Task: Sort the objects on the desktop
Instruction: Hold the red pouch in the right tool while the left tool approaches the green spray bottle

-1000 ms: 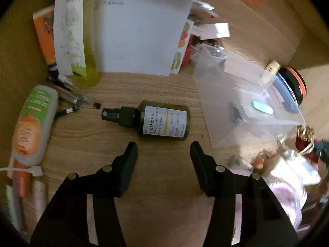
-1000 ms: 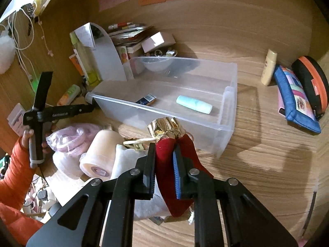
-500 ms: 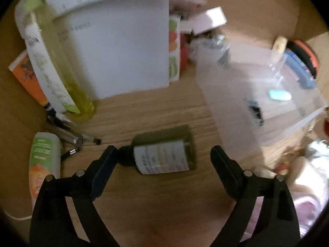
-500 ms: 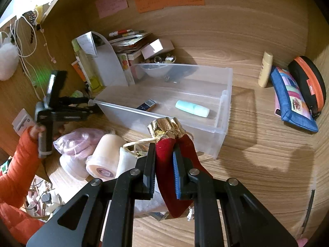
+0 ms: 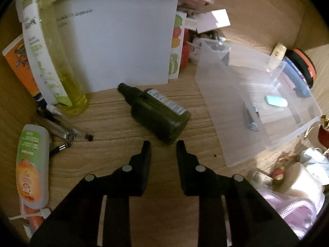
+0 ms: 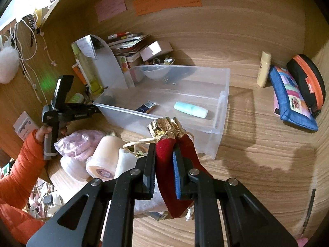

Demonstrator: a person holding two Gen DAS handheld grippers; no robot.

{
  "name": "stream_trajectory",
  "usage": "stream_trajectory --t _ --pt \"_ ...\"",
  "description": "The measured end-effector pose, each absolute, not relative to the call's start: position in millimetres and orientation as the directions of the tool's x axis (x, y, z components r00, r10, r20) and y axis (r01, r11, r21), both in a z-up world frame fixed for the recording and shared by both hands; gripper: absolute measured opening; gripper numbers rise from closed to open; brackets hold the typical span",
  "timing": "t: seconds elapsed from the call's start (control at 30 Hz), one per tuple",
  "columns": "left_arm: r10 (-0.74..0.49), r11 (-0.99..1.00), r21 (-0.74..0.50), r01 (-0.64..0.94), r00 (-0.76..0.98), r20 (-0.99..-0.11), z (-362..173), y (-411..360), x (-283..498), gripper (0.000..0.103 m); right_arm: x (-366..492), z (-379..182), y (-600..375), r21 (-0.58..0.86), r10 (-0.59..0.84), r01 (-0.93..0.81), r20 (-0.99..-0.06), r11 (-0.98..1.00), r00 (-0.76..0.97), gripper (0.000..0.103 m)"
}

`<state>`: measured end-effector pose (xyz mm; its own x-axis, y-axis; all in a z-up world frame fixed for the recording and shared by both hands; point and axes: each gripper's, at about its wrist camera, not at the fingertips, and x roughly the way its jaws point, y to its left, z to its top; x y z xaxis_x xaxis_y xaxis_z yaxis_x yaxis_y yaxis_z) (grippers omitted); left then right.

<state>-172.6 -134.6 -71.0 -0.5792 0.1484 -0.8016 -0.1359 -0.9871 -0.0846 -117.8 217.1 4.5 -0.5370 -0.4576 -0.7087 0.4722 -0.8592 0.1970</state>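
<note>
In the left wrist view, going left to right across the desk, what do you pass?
Orange-and-green tube → tall yellow bottle → dark green spray bottle → clear plastic bin → cream roll.

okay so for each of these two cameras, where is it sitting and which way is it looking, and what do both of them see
Left wrist: on the left gripper, angled down at a green bottle lying on the desk; its closing fingers hold nothing.
Right wrist: on the right gripper, angled down across the desk, shut on a red pouch; an orange sleeve shows too.
Shared: the clear bin and the blue tube.
</note>
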Motion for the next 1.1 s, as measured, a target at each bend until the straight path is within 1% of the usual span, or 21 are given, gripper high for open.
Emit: stream_trajectory --t 0.07,0.13,0.17,0.2,0.3,0.4,0.43,0.47,0.5,0.57,0.63,0.67,0.73,0.8,0.83,0.87,0.9,0.93,1.0,1.07,1.1 --pt "0.174 -0.983 -0.105 -0.149 -0.596 -0.784 -62.2 -138.5 -165.5 0.026 -118.7 5.2 218.9 0.204 -0.462 0.472 -0.707 -0.858 -0.535 0.013" --pt "0.178 -0.983 -0.106 -0.152 -0.620 -0.764 -54.2 -141.4 -162.2 0.046 -119.6 5.5 219.9 0.211 -0.465 0.469 -0.707 -0.858 -0.534 0.013" --pt "0.169 -0.985 -0.098 -0.145 -0.637 -0.752 -50.0 -142.3 -161.2 0.068 -120.0 5.5 220.5 0.213 -0.465 0.468 -0.707 -0.858 -0.532 0.013" --pt "0.151 -0.988 -0.085 -0.131 -0.656 -0.740 -46.2 -143.1 -160.4 0.077 -120.3 5.5 220.8 0.213 -0.465 0.466 -0.708 -0.859 -0.532 0.013" --pt "0.128 -0.991 -0.065 -0.120 -0.655 -0.745 -37.7 -131.2 -169.1 0.077 -120.4 5.6 218.9 0.210 -0.462 0.467 -0.709 -0.859 -0.532 0.013" --pt "0.067 -0.996 -0.015 -0.086 -0.638 -0.767 -46.7 -118.6 -181.5 0.075 -120.1 6.0 218.5 0.216 -0.467 0.467 -0.707 -0.857 -0.531 0.013" --pt "0.063 -0.997 -0.016 -0.080 -0.625 -0.778 -50.6 -120.7 -184.5 0.074 -119.9 6.6 218.3 0.220 -0.470 0.467 -0.705 -0.857 -0.531 0.013" --pt "0.077 -0.996 -0.040 -0.074 -0.607 -0.791 -55.5 -122.9 -190.5 0.069 -119.6 7.0 218.5 0.222 -0.472 0.467 -0.703 -0.856 -0.531 0.013" --pt "0.074 -0.997 -0.046 -0.061 -0.593 -0.802 -60.1 -126.5 -190.1 0.057 -118.8 7.4 218.9 0.222 -0.473 0.468 -0.701 -0.856 -0.533 0.013" --pt "0.072 -0.997 -0.061 -0.039 -0.554 -0.829 -71.1 -131.0 -198.0 0.046 -117.2 9.3 218.8 0.223 -0.477 0.469 -0.695 -0.854 -0.538 0.013" --pt "0.042 -0.999 -0.043 -0.011 -0.566 -0.824 -75.1 -134.4 -200.4 0.045 -116.4 11.9 218.2 0.225 -0.481 0.471 -0.689 -0.853 -0.542 0.013" --pt "0.047 -0.998 -0.056 -0.002 -0.571 -0.820 -75.5 -136.4 -201.2 0.044 -116.7 13.3 218.3 0.223 -0.482 0.473 -0.685 -0.852 -0.546 0.013" --pt "0.085 -0.995 -0.100 -0.005 -0.570 -0.817 -75.3 -139.7 -201.9 0.044 -117.8 14.9 218.0 0.224 -0.485 0.475 -0.681 -0.851 -0.549 0.013" --pt "0.092 -0.994 -0.106 -0.011 -0.593 -0.800 -70.6 -140.4 -199.1 0.046 -118.9 15.1 217.8 0.232 -0.491 0.475 -0.678 -0.849 -0.547 0.013" --pt "0.082 -0.996 -0.094 -0.013 -0.606 -0.791 -67.8 -140.2 -197.7 0.048 -119.1 14.7 217.7 0.236 -0.495 0.476 -0.677 -0.847 -0.545 0.013" --pt "0.073 -0.996 -0.084 -0.011 -0.616 -0.784 -65.6 -140.6 -196.9 0.058 -119.3 14.0 217.3 0.237 -0.495 0.476 -0.678 -0.847 -0.543 0.013" --pt "0.064 -0.997 -0.082 0.000 -0.625 -0.778 -64.0 -142.0 -196.7 0.064 -119.3 13.2 217.4 0.237 -0.495 0.477 -0.679 -0.846 -0.542 0.013" --pt "0.073 -0.996 -0.094 0.000 -0.623 -0.779 -63.7 -143.4 -198.0 0.066 -119.3 12.6 217.2 0.236 -0.495 0.478 -0.681 -0.846 -0.540 0.013" --pt "0.094 -0.993 -0.119 -0.001 -0.613 -0.785 -65.5 -145.0 -202.3 0.066 -120.4 11.9 216.7 0.235 -0.493 0.477 -0.683 -0.847 -0.539 0.013" --pt "0.091 -0.992 -0.122 0.011 -0.609 -0.788 -69.2 -145.3 -207.4 0.066 -122.1 11.8 216.9 0.237 -0.493 0.475 -0.682 -0.848 -0.540 0.013" --pt "0.086 -0.992 -0.121 0.018 -0.600 -0.795 -72.9 -145.2 -211.1 0.062 -123.0 11.6 217.0 0.239 -0.495 0.474 -0.681 -0.847 -0.540 0.013"
